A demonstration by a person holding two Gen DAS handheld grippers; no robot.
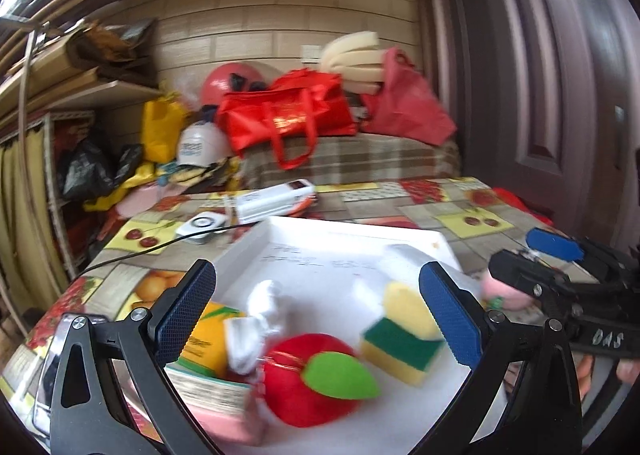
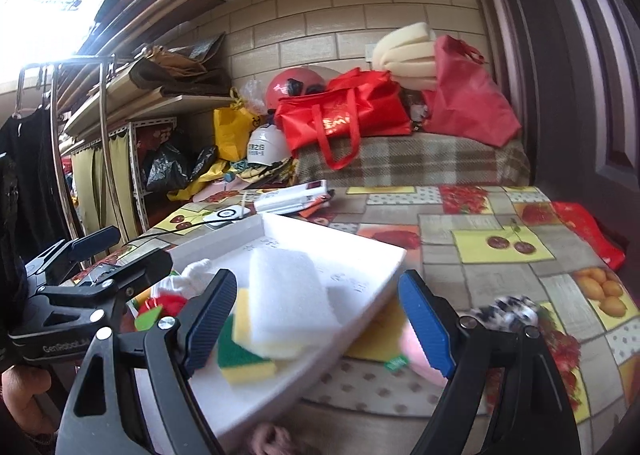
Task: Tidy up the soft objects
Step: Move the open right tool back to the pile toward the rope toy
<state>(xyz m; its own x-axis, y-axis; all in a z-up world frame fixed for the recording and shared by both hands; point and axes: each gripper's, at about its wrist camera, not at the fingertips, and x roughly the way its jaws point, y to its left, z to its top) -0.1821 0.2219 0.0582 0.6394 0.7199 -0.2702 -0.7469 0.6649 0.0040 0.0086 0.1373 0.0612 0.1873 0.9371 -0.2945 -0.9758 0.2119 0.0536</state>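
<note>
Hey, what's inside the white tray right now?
The white tray holds a red plush apple, a green-and-yellow sponge, a white sock bundle, a white pad and a yellow packet. Whatever lies under them is hidden.

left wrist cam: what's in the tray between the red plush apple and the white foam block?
The yellow-green sponges lie there on the white tray, between the red plush apple and the white foam block. Left wrist view shows it.

Plush red apple (image 1: 308,379) — spongy scourer (image 1: 400,347); glossy oilcloth table (image 2: 500,251)
</note>
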